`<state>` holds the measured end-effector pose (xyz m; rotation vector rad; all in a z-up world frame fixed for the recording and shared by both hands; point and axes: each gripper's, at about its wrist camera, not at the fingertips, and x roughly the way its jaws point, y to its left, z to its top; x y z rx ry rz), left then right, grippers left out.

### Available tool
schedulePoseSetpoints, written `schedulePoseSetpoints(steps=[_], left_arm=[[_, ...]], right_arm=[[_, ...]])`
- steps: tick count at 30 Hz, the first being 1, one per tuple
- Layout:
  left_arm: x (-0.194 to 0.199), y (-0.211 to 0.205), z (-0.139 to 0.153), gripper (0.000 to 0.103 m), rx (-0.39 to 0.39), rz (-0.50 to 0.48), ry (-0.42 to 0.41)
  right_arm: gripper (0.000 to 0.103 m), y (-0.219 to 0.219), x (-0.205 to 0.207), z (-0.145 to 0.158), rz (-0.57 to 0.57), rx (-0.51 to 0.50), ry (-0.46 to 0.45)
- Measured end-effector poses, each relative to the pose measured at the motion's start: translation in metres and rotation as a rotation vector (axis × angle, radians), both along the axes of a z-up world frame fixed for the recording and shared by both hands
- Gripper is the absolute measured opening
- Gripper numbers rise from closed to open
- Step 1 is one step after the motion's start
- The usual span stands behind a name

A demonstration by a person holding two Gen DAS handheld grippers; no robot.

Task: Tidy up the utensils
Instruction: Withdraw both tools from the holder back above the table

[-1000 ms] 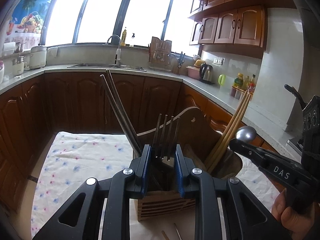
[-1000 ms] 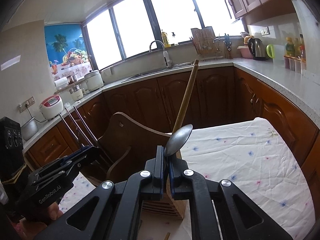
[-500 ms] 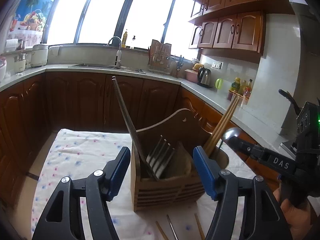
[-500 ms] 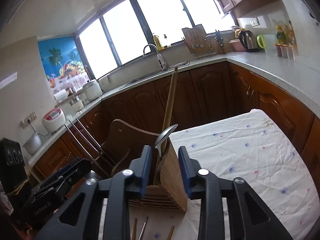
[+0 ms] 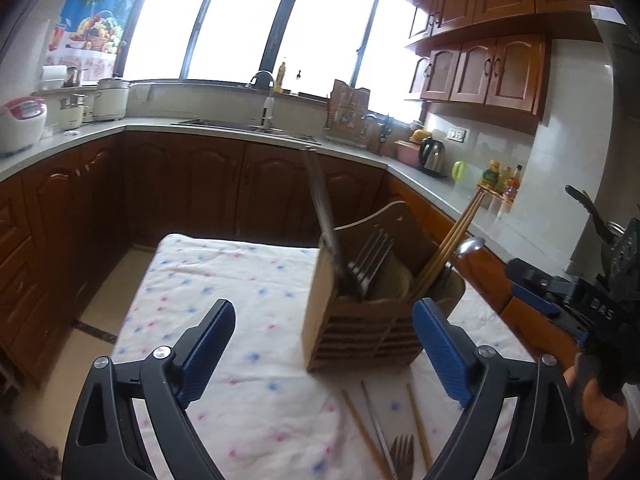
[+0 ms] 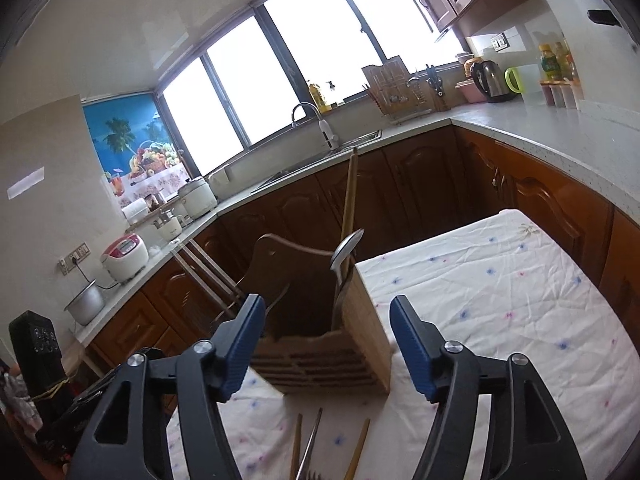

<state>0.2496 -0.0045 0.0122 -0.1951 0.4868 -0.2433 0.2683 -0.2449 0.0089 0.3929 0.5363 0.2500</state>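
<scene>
A wooden utensil holder [image 5: 360, 332] [image 6: 360, 344] stands on the flowered cloth. It holds forks [image 5: 370, 256], metal chopsticks [image 5: 322, 216], wooden chopsticks [image 5: 452, 244] [image 6: 349, 196] and a spoon [image 5: 470, 246] [image 6: 347, 254]. My left gripper [image 5: 324, 344] is open and empty, drawn back in front of the holder. My right gripper [image 6: 328, 344] is open and empty, also just in front of the holder. Loose chopsticks [image 5: 364, 428] [image 6: 356, 452] and a fork [image 5: 402, 456] lie on the cloth below the holder.
The table cloth [image 5: 224, 300] [image 6: 500, 280] ends at dark wooden cabinets [image 5: 180, 192]. A counter with sink [image 5: 240, 124], rice cookers [image 5: 20, 124] and kettle [image 5: 432, 154] runs behind. The right gripper's body [image 5: 560, 300] is at the right edge of the left view.
Both grippers let go and opened wide, then pulled back from the holder. The fork and the spoon now stand in the holder.
</scene>
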Motion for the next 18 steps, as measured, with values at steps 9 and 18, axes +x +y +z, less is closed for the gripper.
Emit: schedulePoseSetpoints(steps=[9, 18], left_arm=[[-0.058, 0.015, 0.004, 0.098, 0.017, 0.051, 0.003], [-0.101, 0.024, 0.004, 0.102, 0.006, 0.052, 0.030]], right_arm=[[0.075, 0.009, -0.049, 0.007, 0.029, -0.002, -0.037], [0.080, 0.018, -0.099, 0.001, 0.038, -0.046, -0.057]])
